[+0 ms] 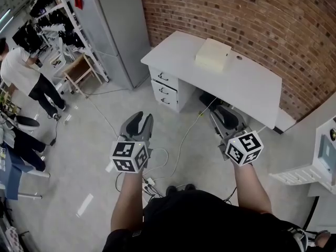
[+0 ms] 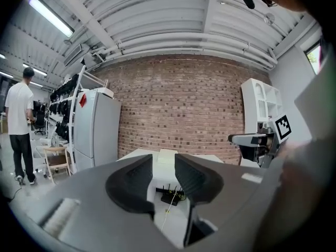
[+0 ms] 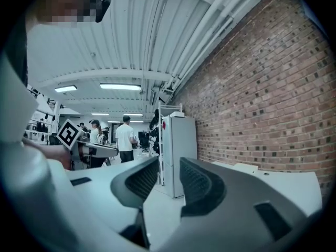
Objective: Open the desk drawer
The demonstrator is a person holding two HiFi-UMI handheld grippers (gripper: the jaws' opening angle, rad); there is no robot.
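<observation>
Nearest, left gripper [image 2: 164, 167]: jaws a little apart with nothing between them; it is held over the floor, well short of the desk.
Right gripper [image 3: 169, 175]: jaws likewise slightly parted and empty, aimed past the desk's near end at a grey cabinet.
Floor: loose cables [image 1: 176, 146] and a power strip [image 1: 148, 182] lie between the person and the desk.
Desk [image 1: 252, 80]: white, set against the brick wall [image 1: 236, 14], with a pale box [image 1: 212, 54] near its back edge.
Drawer stack [image 1: 164, 91]: three drawers under the desk's left end, each with a small handle; all look shut.
Step in hand: approach, by my reading; neither gripper is near a handle yet.
Next move: probably bring one gripper, likely the left, forward and down to a drawer handle. The top one [image 1: 163, 77] seems easiest. The jaws must straddle the handle before they close, and the pull should run straight out from the drawer front.
Risk: the cables underfoot could snag a step.
</observation>
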